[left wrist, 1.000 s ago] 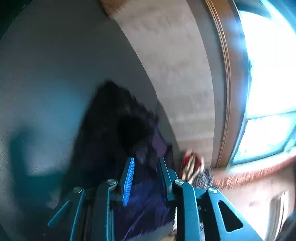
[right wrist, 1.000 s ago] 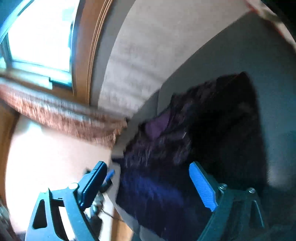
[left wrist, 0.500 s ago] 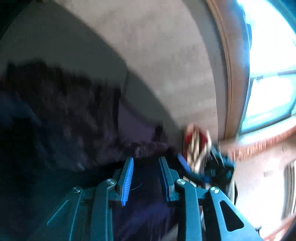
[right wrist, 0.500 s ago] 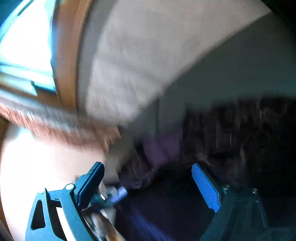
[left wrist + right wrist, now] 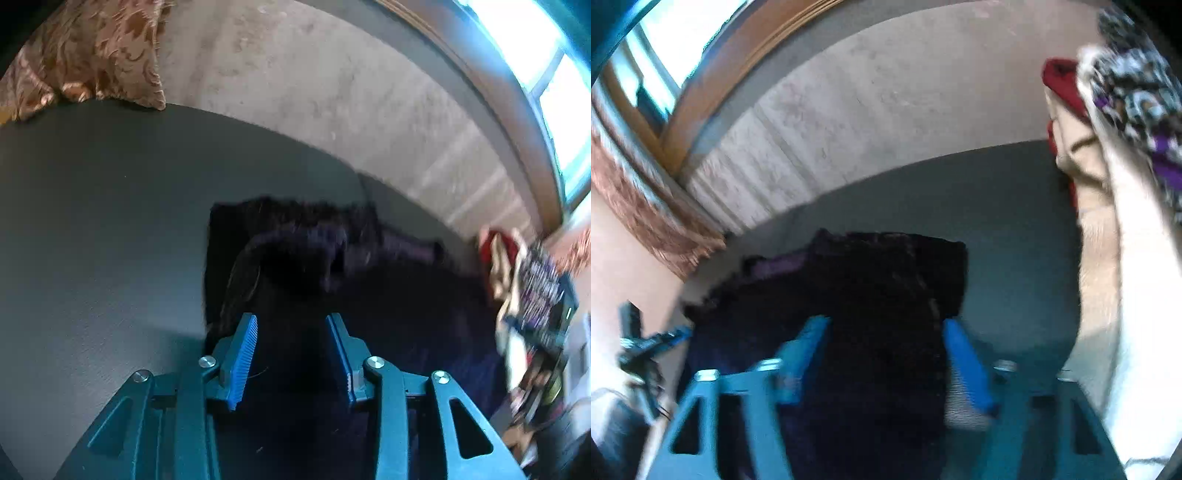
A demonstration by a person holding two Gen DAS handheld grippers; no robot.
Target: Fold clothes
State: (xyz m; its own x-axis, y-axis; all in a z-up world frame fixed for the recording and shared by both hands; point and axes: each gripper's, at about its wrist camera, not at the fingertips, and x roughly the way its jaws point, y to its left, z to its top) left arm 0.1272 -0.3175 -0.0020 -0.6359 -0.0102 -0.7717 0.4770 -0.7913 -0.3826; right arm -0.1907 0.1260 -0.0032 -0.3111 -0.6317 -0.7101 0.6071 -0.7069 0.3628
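Note:
A dark purple-black fuzzy garment [image 5: 295, 251] lies bunched on the grey bed [image 5: 92, 221], with one part folded over itself. My left gripper [image 5: 291, 321] sits low over its near part, its blue pads a narrow gap apart with dark cloth filling that gap. In the right wrist view the same garment [image 5: 879, 273] spreads across the bed [image 5: 1008, 221]. My right gripper [image 5: 882, 325] hangs over its near edge, jaws apart, one on each side of the cloth. This view is blurred.
A gold patterned pillow [image 5: 85, 55] rests at the far left of the bed. A pile of red, cream and patterned clothes [image 5: 1108, 129] stands at the bed's side. A beige wall and a bright window [image 5: 554, 74] run behind the bed.
Both views have swung fast across the bed and now face the garment squarely. The right jaws have drawn closer together over the cloth. The left jaws stand slightly wider.

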